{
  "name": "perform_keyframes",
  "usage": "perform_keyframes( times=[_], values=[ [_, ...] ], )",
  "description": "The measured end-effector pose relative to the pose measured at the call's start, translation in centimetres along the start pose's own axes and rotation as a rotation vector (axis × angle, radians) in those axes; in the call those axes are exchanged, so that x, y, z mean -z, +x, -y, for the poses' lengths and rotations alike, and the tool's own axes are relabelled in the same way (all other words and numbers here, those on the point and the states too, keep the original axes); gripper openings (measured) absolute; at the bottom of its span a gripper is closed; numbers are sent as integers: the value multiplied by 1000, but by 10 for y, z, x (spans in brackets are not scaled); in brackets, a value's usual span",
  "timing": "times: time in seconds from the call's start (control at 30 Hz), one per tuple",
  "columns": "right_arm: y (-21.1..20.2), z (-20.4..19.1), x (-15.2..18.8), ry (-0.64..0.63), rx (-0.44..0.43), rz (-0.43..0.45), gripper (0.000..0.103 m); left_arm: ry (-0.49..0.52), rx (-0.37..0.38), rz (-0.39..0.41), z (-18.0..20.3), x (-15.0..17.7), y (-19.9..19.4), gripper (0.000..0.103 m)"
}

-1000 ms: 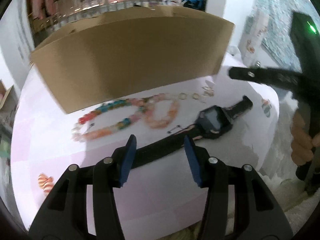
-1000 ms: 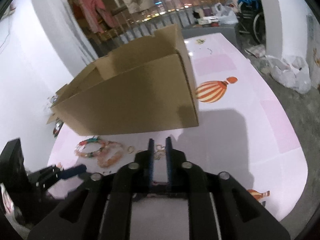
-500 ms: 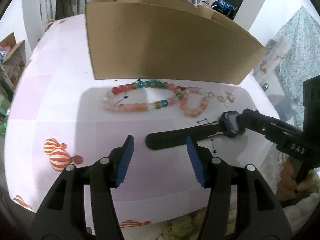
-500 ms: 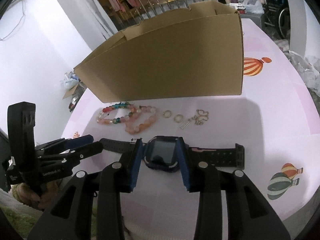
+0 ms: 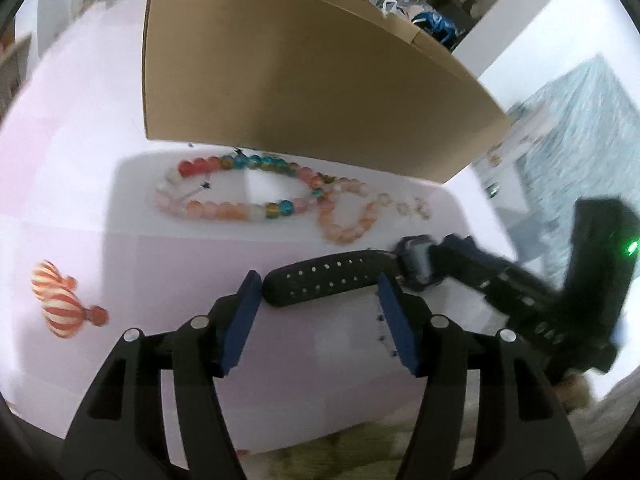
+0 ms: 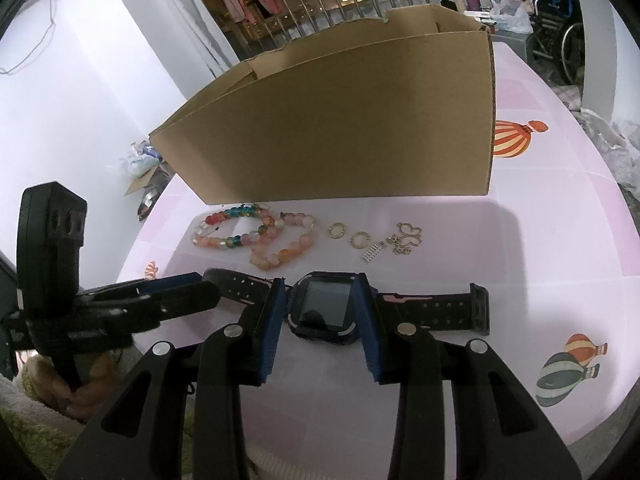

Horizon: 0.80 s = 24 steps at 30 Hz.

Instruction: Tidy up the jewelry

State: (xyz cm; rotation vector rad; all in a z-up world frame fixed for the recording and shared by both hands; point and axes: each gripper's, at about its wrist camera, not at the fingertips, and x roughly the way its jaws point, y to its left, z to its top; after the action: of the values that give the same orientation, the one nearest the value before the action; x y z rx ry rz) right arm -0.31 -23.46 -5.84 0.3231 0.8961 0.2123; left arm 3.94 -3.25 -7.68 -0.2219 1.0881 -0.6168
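A black smartwatch (image 6: 322, 312) lies on the pink table, its straps stretched left and right. My right gripper (image 6: 320, 280) is shut on the watch body, with a blue pad against each side. My left gripper (image 5: 320, 280) is opening, and the free strap end (image 5: 328, 282) lies crosswise between its jaws with the pads off it. The left gripper (image 6: 180, 288) also shows in the right wrist view. Two bead bracelets (image 6: 230, 226) (image 6: 286, 246), two gold rings (image 6: 336, 230) and a butterfly charm (image 6: 408, 236) lie beyond the watch.
A tall open cardboard box (image 6: 340, 128) stands just behind the jewelry. Balloon prints (image 6: 512, 138) mark the tablecloth. The table's edge runs close under both grippers, with a hand (image 6: 84, 392) below on the left. Railings and hanging clothes fill the background.
My right gripper spread from nearly shut and came down around the watch body. My left gripper rolled, widened its jaws and moved up to the strap end.
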Motion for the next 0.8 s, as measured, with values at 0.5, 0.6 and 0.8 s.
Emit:
perform_keyframes(
  times=[0.5,0.6,0.8],
  values=[
    [1,-2,0,-21,-1,0,35,-85,84,21,5,-7,11,34],
    [2,-2,0,-24,-1,1,35,-49,80,32,12,-7,10,24],
    [-2,5,-1,9,4,-2,35,34,-7,39,26,-4,11,18]
  ],
)
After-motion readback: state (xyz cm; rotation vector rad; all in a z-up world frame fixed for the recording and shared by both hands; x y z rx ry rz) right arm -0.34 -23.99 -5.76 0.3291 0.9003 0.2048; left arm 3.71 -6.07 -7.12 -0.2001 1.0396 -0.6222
